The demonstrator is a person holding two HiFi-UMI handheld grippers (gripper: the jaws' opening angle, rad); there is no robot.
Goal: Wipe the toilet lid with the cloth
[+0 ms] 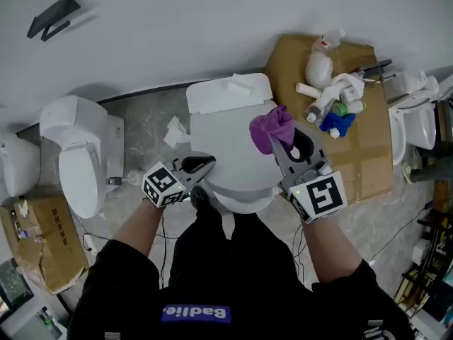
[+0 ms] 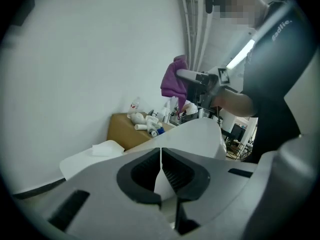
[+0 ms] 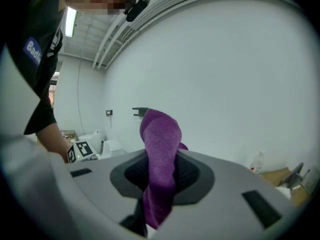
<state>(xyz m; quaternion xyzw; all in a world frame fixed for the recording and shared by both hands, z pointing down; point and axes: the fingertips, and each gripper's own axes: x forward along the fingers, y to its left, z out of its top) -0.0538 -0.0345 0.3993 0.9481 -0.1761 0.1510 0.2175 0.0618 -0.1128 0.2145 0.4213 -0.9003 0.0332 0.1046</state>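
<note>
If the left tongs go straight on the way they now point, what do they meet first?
Most likely the toilet lid. Its white surface lies just past the tips of the shut left tongs. They may already touch it; the depth is unclear.

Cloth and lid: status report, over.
Left gripper shut, empty, at lid edge. Right gripper shut on purple cloth, over lid. Lid down, nothing on it.
</note>
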